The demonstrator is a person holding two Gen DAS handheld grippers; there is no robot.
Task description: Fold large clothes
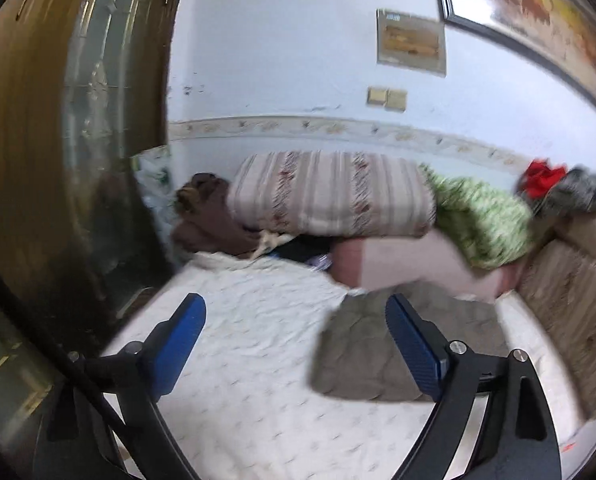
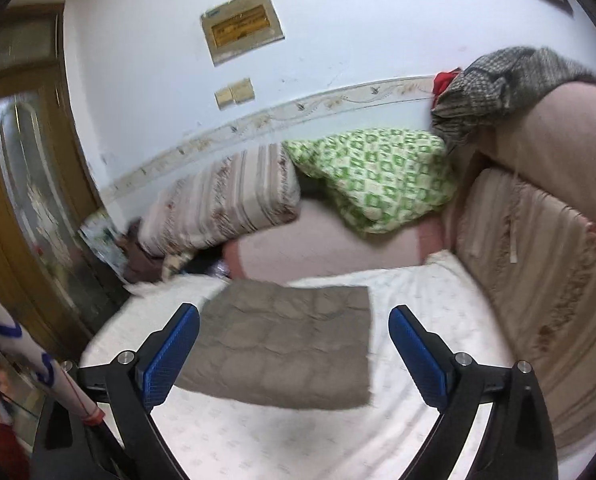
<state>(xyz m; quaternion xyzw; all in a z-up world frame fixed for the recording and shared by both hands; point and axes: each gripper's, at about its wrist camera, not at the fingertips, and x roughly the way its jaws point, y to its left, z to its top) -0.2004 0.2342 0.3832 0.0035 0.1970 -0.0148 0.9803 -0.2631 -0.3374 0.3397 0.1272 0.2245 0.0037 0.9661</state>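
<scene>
From the left wrist, the left gripper [image 1: 295, 344] hangs above the bed [image 1: 233, 320] with its blue fingers [image 1: 177, 344] spread wide and nothing between them. The grey quilted garment [image 1: 362, 352] lies on the white sheet as a flat, roughly rectangular packet, partly behind the right-hand finger. Judging by that tidy shape, the folding of this piece looks finished or nearly so; whether other clothes wait is not clear. Behind it sit a striped folded quilt [image 1: 330, 192], a green patterned blanket [image 1: 482, 220] and a brown cloth [image 1: 209, 216] against the pale blue wall [image 1: 281, 60], with a wooden door [image 1: 57, 120] on the left.

From the right wrist, the right gripper [image 2: 293, 354] is likewise released, fingers [image 2: 169, 356] apart and empty, poised over the same garment [image 2: 281, 340], which lies squarely between them on the sheet. Its edges look straight and its surface fairly smooth. A beige padded headboard [image 2: 538, 260] borders the bed on the right, a checked grey cloth [image 2: 498, 84] draped over its top.
</scene>
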